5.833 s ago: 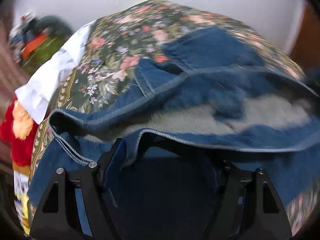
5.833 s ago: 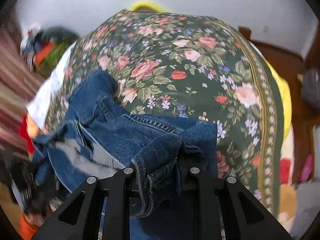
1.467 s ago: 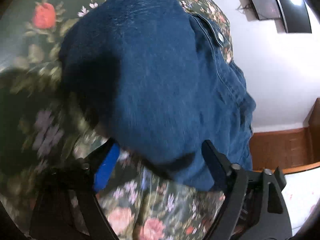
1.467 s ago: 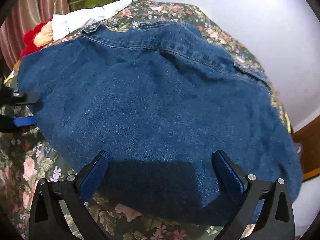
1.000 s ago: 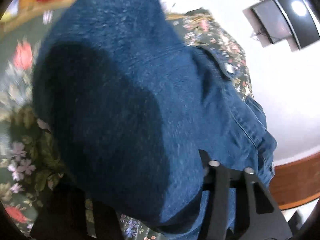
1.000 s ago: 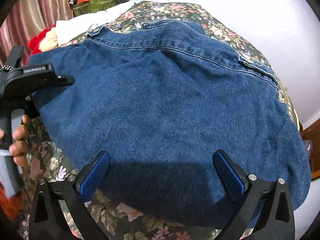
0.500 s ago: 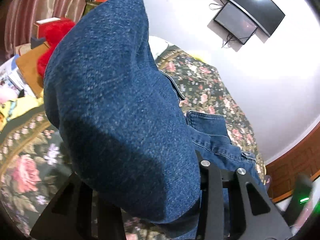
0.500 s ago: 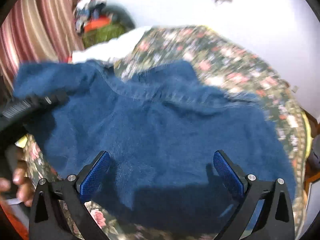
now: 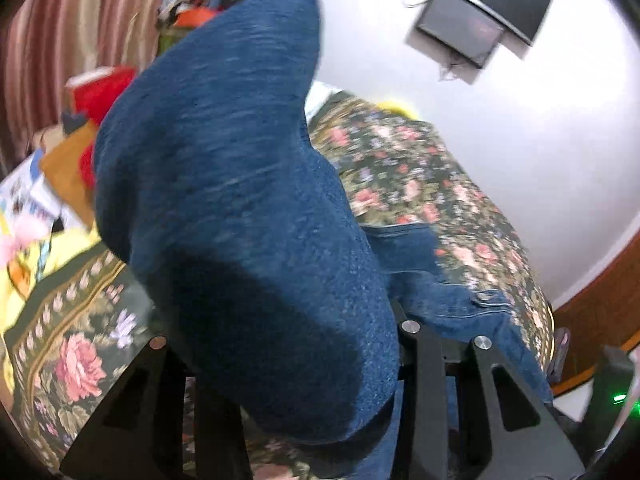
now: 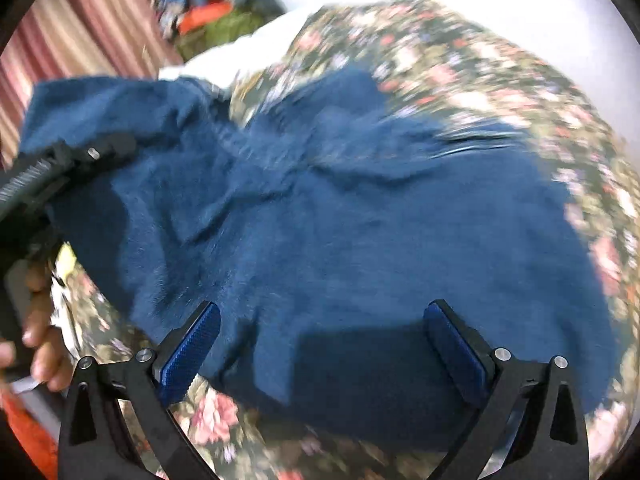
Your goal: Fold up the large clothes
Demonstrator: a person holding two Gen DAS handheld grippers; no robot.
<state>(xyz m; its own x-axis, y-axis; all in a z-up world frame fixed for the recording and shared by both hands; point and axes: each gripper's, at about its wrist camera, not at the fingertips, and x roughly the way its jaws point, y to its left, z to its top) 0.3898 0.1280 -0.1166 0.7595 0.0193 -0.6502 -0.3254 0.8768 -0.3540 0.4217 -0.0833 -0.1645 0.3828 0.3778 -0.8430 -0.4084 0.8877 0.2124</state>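
A dark blue denim jacket (image 10: 360,232) lies spread on the floral bedspread (image 10: 480,80). My left gripper (image 9: 296,364) is shut on the jacket's left edge (image 9: 240,200) and holds it raised, so the cloth hangs over the fingers and fills that view. In the right wrist view the left gripper (image 10: 60,168) shows at the left, holding that lifted edge. My right gripper (image 10: 320,344) is open with blue pads (image 10: 192,344), its fingers straddling the jacket's near hem without gripping it.
The bedspread (image 9: 420,184) covers the bed to the white wall. A white sheet (image 10: 240,52), red soft toy (image 9: 100,92) and clutter lie at the bed's left and far end. A screen (image 9: 472,20) hangs on the wall. Striped curtain (image 9: 60,40) at left.
The left gripper closed on the jacket's left edge and lifted it off the bed. The right gripper stayed open over the near hem and has shifted; the view is blurred by motion.
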